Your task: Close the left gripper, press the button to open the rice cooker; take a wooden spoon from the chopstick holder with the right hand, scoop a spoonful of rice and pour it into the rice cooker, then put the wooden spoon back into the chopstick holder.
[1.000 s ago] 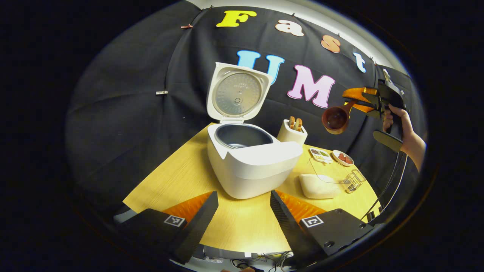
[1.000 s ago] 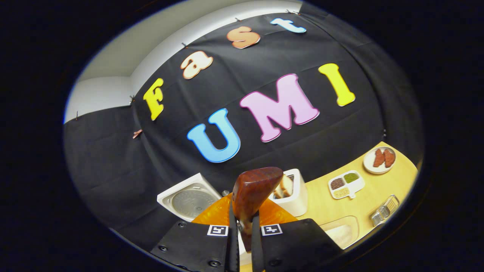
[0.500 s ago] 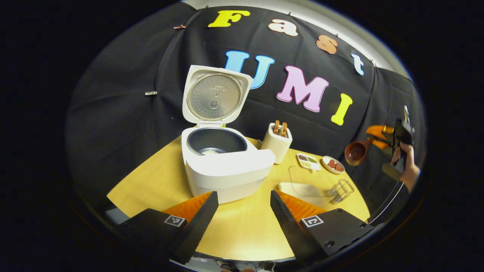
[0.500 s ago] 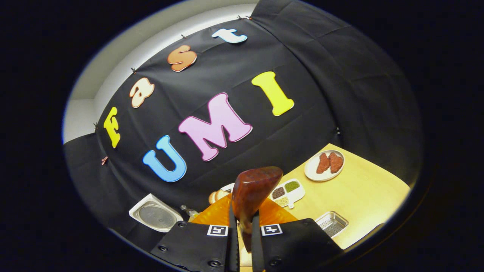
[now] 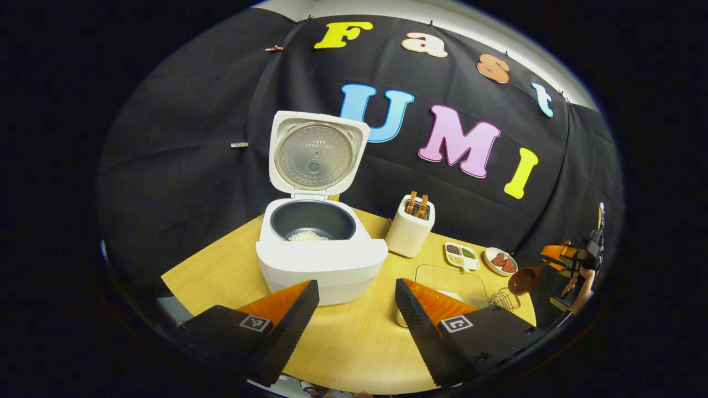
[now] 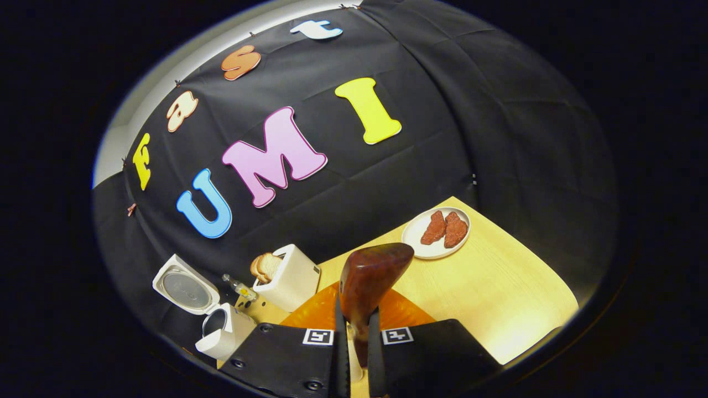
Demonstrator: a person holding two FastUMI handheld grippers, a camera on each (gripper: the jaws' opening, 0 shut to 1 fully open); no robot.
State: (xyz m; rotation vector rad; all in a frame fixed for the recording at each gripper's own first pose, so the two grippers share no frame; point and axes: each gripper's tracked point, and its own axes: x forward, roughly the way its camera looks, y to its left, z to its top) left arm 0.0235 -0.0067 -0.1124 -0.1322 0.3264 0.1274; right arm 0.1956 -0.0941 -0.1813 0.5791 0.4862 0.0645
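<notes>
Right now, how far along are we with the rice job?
The rice cooker stands open with some rice already in its pot. The right gripper is shut on the wooden spoon, held off to the side past the table's edge. The left gripper is open and idle. Left: return the spoon to the chopstick holder.

wooden spoon [image 6: 368, 287] handle hidden between jaws
</notes>
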